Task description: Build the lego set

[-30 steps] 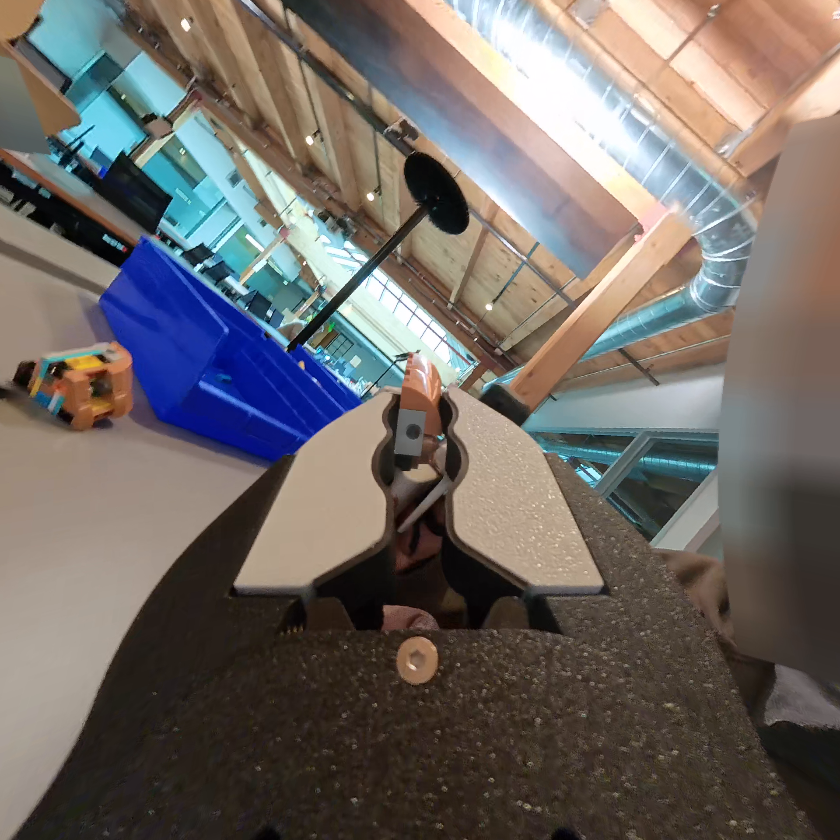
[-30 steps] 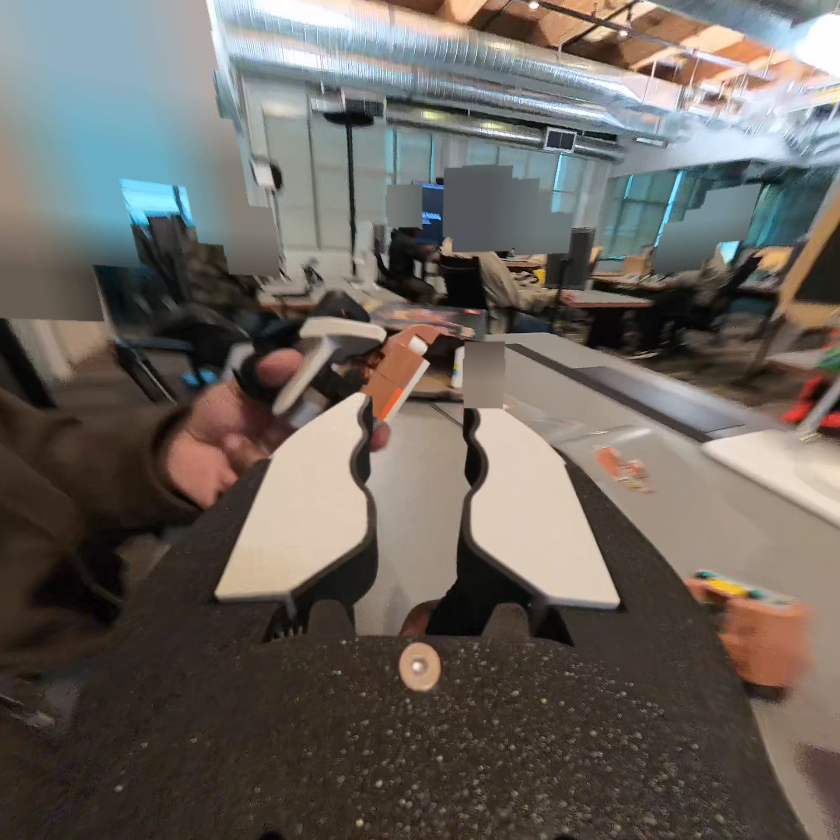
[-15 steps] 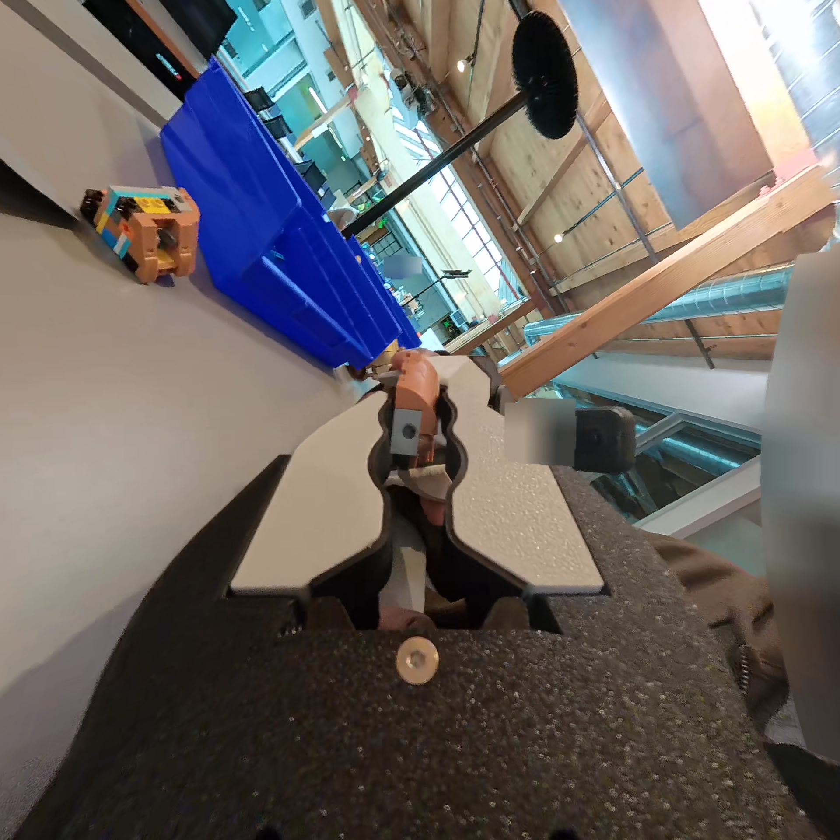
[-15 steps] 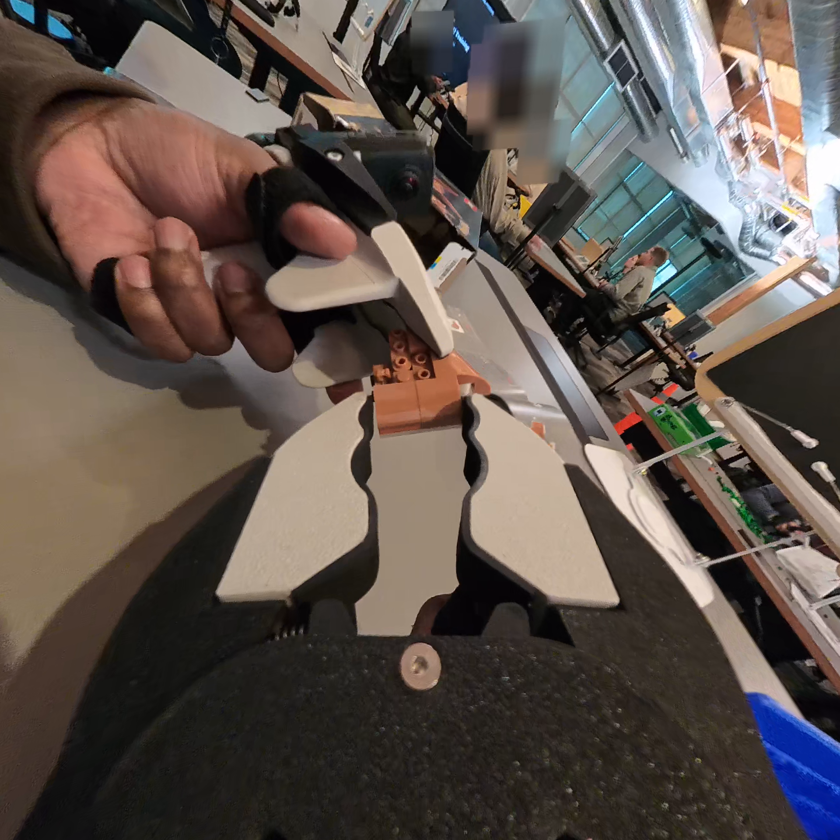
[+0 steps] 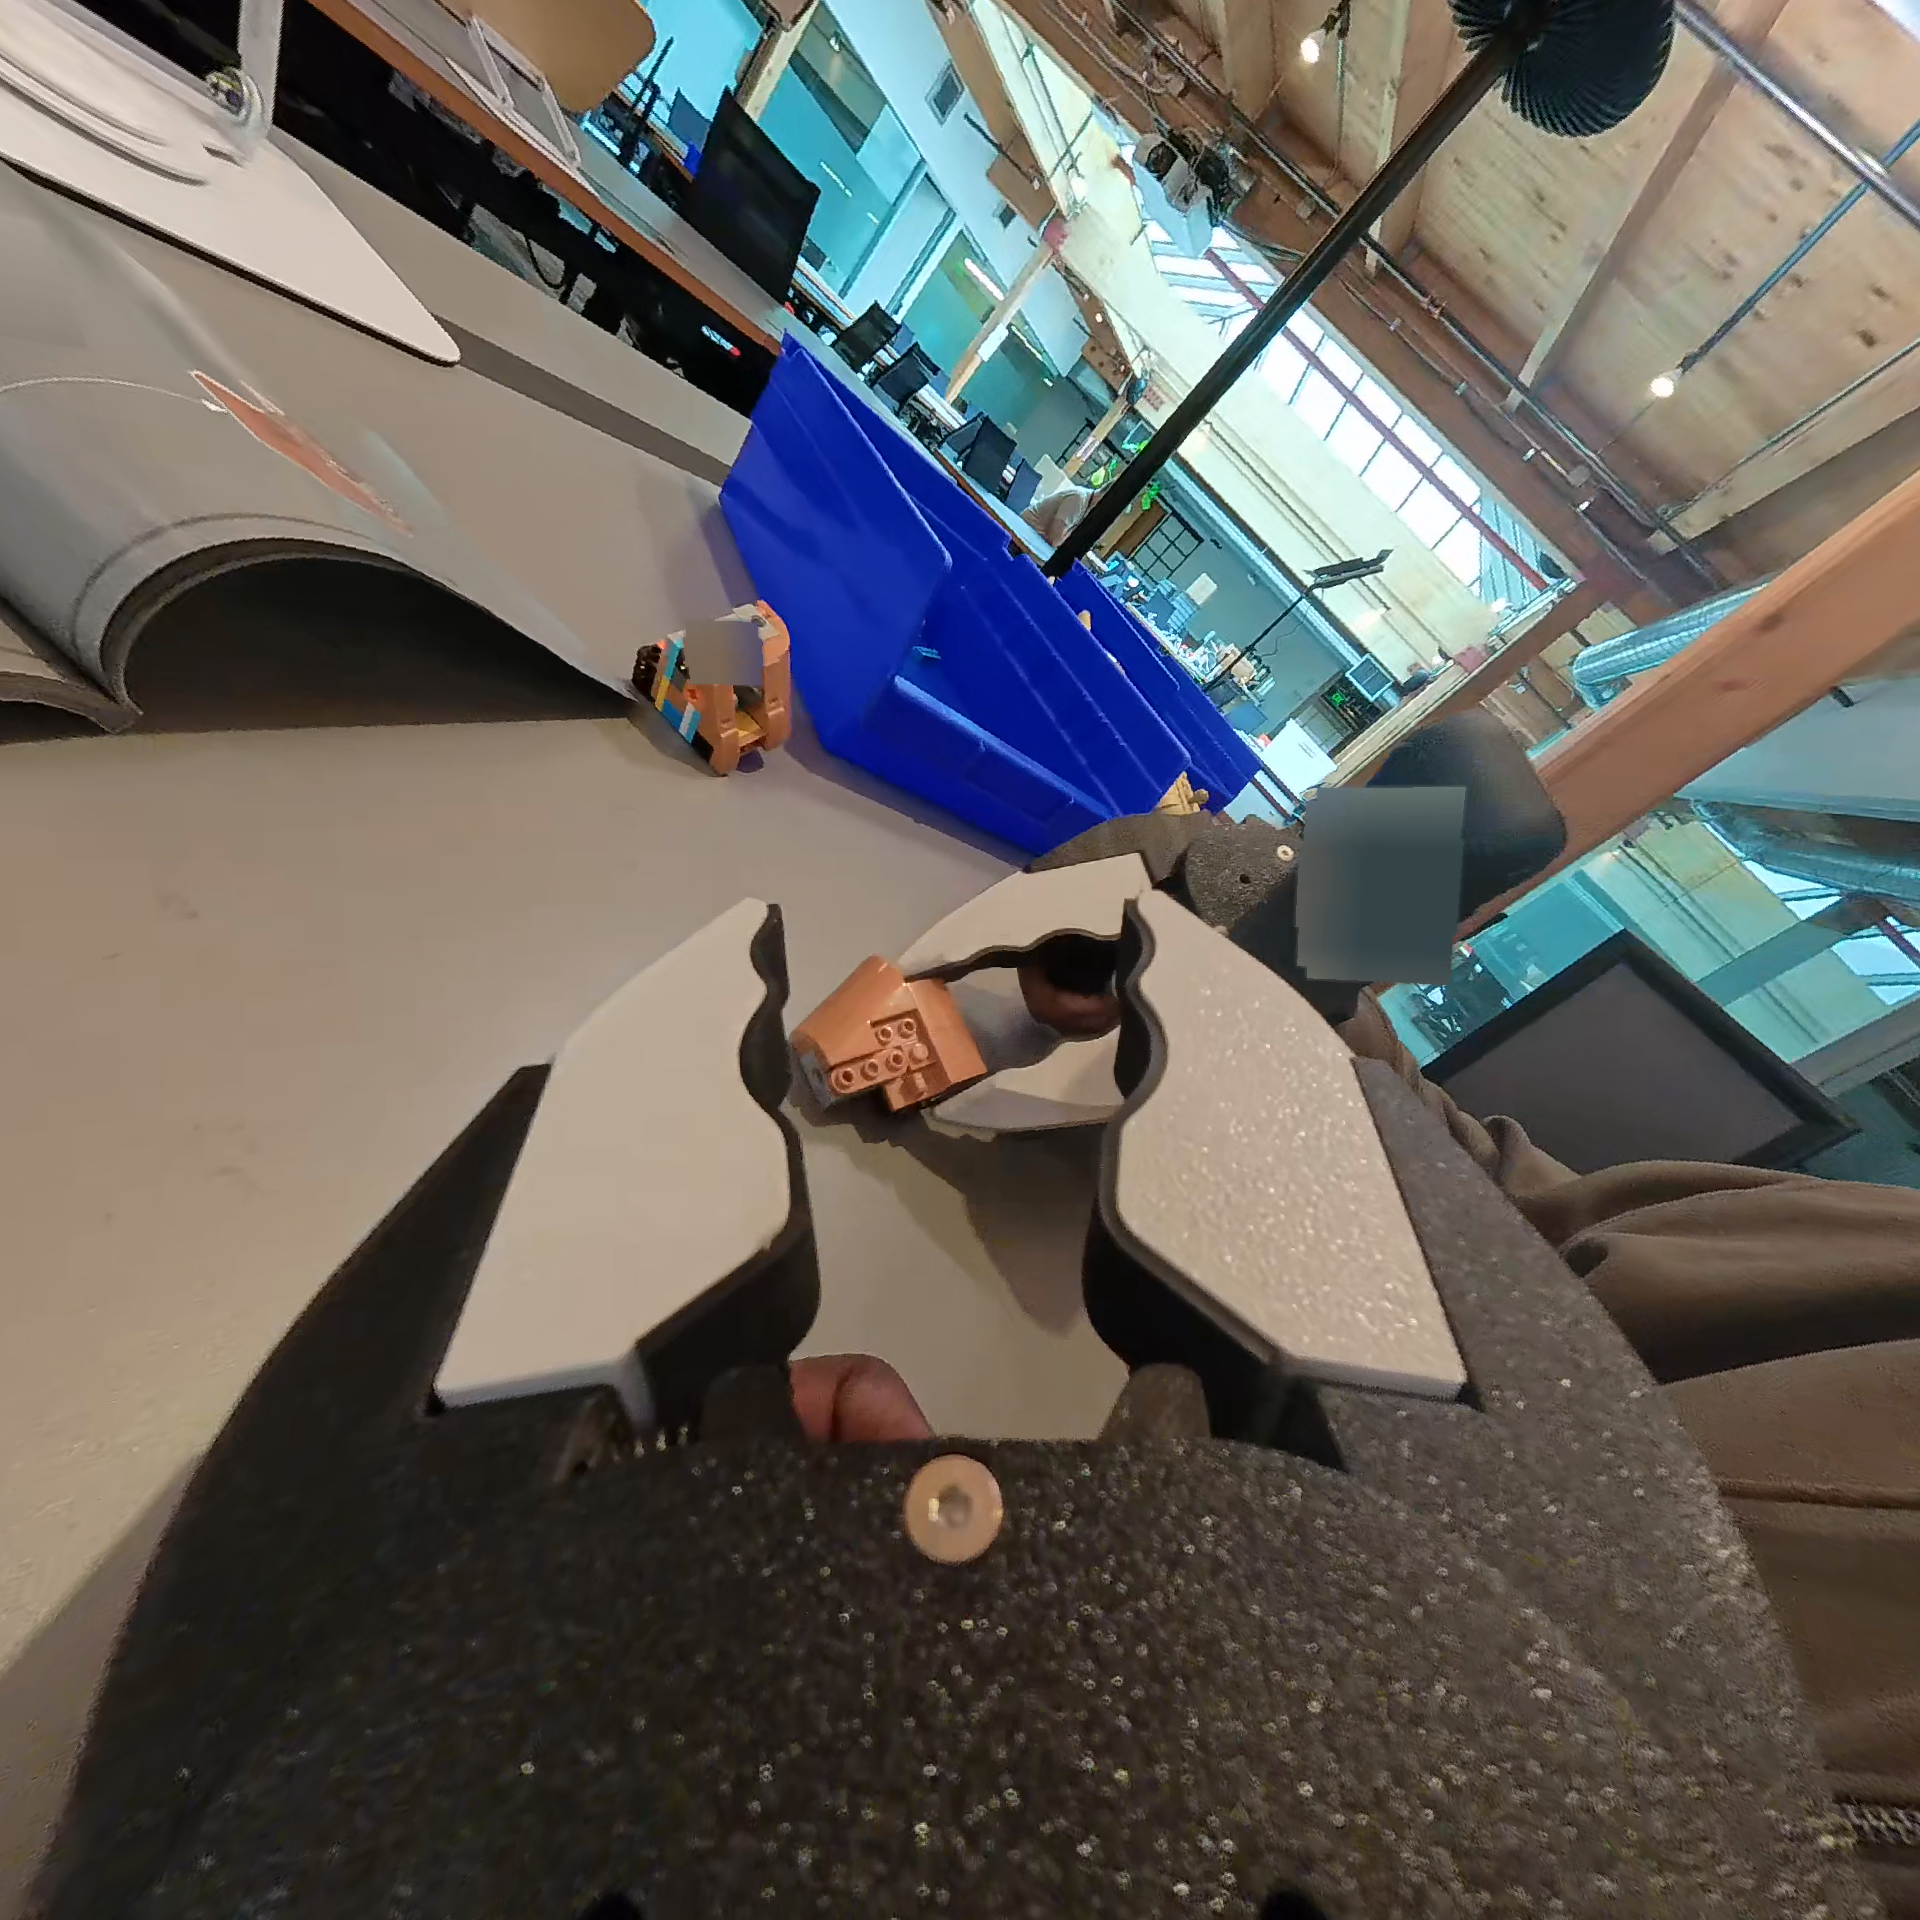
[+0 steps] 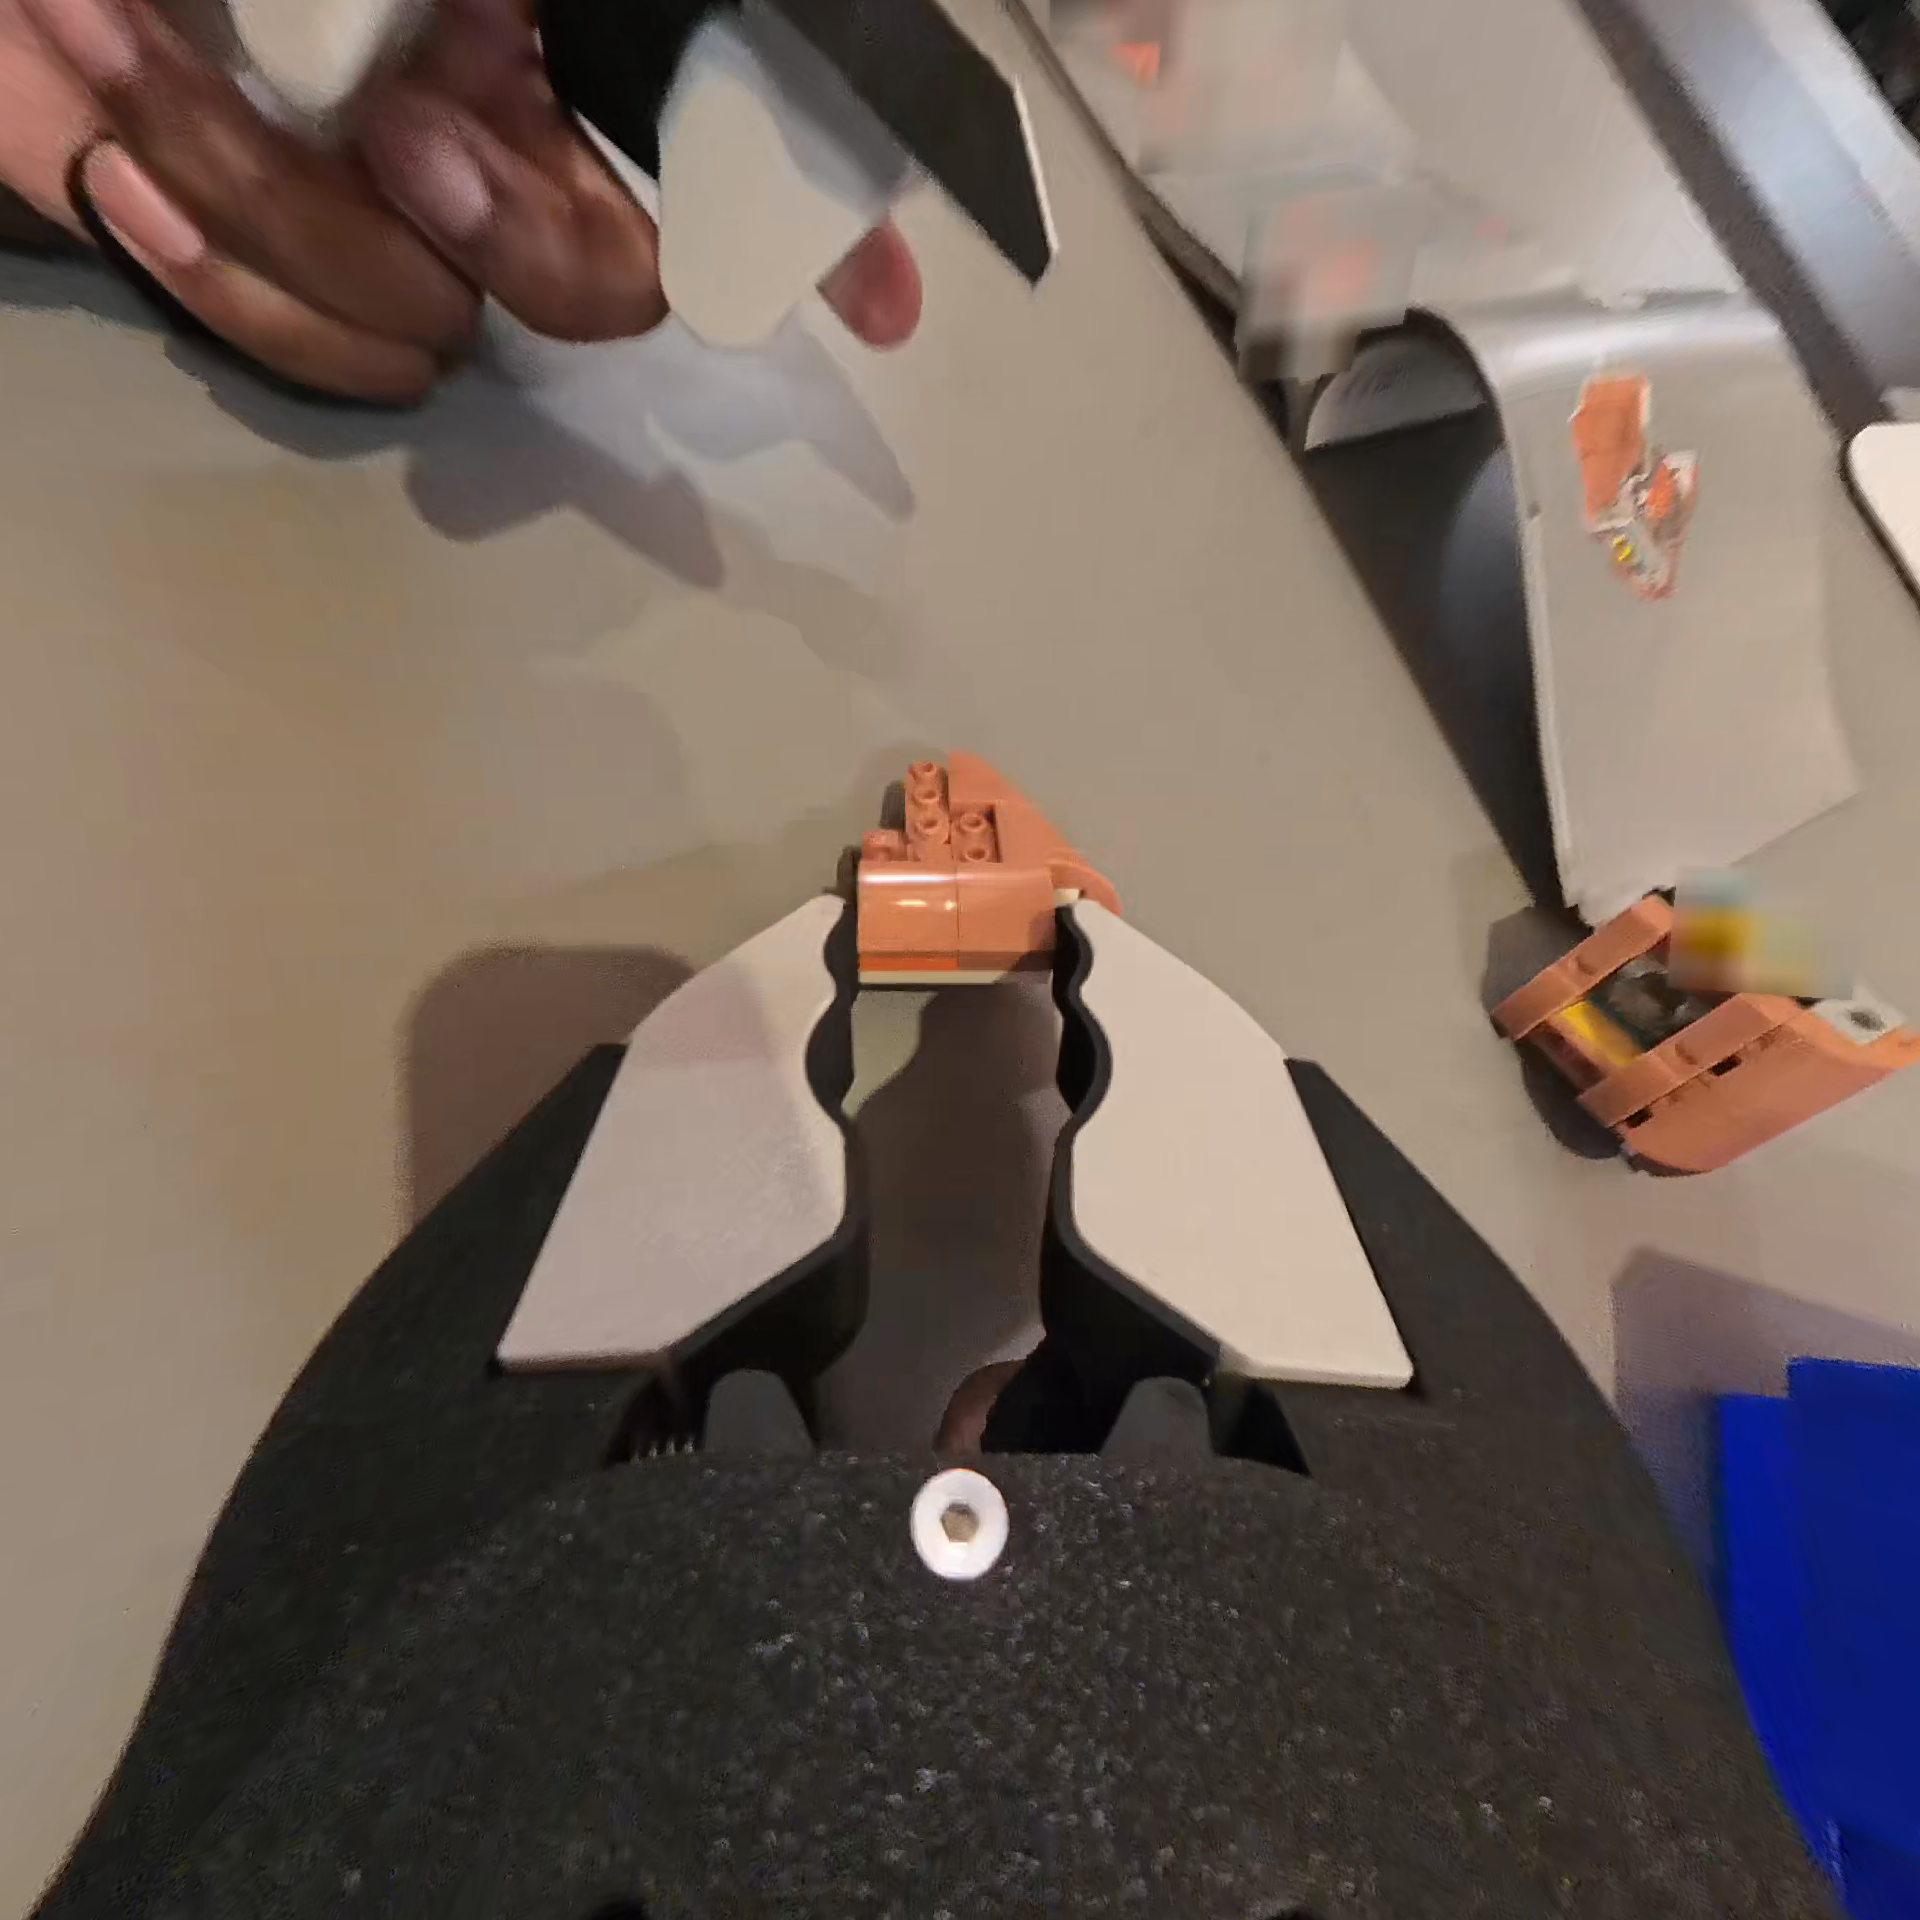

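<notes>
Handover step: small tan studded lego sub-assembly (image 6: 961,899) sits clamped between the right gripper (image 6: 956,935) jaws above the grey counter (image 6: 416,779), left gripper (image 5: 951,997) jaws spread empty just beside it; next, I judge, carrying it to the larger tan lego body (image 6: 1704,1029) right of the jaws

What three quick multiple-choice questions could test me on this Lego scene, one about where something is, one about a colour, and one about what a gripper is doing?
1. Where is the larger, partly built Lego model?
A. In the bin
B. On the grey table, beside the open instruction booklet
C. In the left gripper

2. What colour is the bin?
A. Blue
B. Red
C. White

3. What is the right gripper doing?
A. Hanging open and empty
B. Lying flat on the table
C. Gripping the small brown brick assembly

Answers:
1 B: the model sits on the table at the booklet's edge, outside the bin.
2 A: its walls are plainly blue.
3 C: its fingertips press the assembly from both sides, while the left gripper stands open and empty.
</notes>
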Demonstrator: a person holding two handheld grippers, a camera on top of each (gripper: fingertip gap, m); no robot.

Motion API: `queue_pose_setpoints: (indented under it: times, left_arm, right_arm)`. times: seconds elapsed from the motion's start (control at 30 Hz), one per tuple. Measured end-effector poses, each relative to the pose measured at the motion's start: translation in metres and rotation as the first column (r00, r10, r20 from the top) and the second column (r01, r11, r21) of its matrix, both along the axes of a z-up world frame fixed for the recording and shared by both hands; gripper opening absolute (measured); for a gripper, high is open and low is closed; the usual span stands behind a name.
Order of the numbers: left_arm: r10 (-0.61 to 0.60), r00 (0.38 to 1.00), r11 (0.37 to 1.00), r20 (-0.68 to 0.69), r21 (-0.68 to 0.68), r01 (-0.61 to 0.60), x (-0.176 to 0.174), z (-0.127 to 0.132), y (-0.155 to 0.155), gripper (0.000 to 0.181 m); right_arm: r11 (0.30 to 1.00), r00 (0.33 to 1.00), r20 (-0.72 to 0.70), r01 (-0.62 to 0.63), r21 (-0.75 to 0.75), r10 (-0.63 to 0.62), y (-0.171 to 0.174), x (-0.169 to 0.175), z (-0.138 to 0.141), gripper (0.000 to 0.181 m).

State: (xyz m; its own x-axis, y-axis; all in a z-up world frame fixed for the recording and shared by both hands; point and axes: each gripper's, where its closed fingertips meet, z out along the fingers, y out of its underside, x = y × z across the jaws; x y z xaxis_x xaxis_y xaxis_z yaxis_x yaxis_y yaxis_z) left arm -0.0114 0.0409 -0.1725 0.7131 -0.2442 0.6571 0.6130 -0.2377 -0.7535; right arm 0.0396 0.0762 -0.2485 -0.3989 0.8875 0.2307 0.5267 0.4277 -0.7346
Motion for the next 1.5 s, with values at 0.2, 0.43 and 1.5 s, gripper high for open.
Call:
queue_pose_setpoints:
  times: [0.2, 0.43, 1.5]
  left_arm:
    - [-0.009, 0.999, 1.0, -0.036, 0.007, 0.01, 0.004, 0.0, -0.001, 0.061]
    - [-0.042, 0.997, 0.999, -0.068, 0.005, 0.043, 0.01, -0.001, -0.003, 0.061]
    - [-0.274, 0.709, 0.962, -0.65, -0.183, 0.203, -0.025, -0.032, 0.042, 0.048]
  right_arm:
    - [1.0, 0.998, 0.054, -0.016, -0.019, 0.017, 0.0, 0.009, -0.007, 0.039]
    - [0.999, 1.0, -0.02, -0.011, -0.05, 0.01, 0.023, 0.037, 0.032, 0.055]
    - [0.912, 0.591, 0.804, -0.294, 0.287, -0.063, 0.382, 0.092, -0.017, 0.03]
